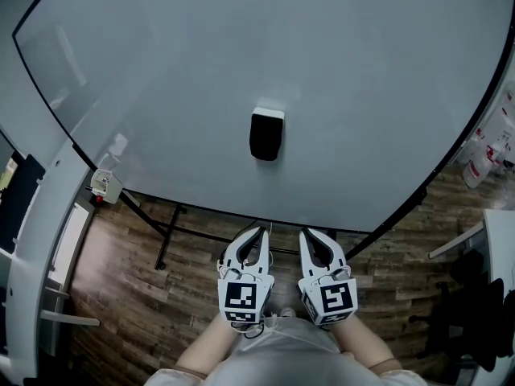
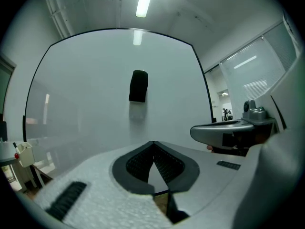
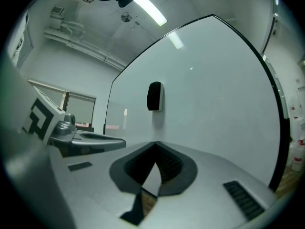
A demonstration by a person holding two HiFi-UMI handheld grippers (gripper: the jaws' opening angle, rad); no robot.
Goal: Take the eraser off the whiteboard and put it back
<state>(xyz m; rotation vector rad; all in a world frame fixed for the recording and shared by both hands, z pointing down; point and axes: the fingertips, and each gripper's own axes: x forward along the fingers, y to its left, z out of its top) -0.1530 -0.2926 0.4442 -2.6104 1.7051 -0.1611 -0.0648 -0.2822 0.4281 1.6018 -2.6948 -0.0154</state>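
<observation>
A black eraser [image 1: 266,133] with a white back sticks upright near the middle of the whiteboard [image 1: 161,79]. It hangs alone, well away from both grippers. My left gripper [image 1: 259,231] and right gripper [image 1: 310,233] are held side by side below the board's lower edge, pointing toward it. Both are shut, with nothing between their jaws. In the left gripper view the eraser [image 2: 138,86] is straight ahead above the closed left gripper [image 2: 153,143], and the right gripper [image 2: 228,132] shows beside it. In the right gripper view the eraser [image 3: 154,96] is above the closed right gripper [image 3: 155,144].
The board stands on a black frame [image 1: 165,236] over a wooden floor. A small holder [image 1: 105,185] is fixed at its left edge. Bottles [image 1: 487,155] stand at the far right, above a black chair [image 1: 483,312]. White furniture [image 1: 40,280] lines the left.
</observation>
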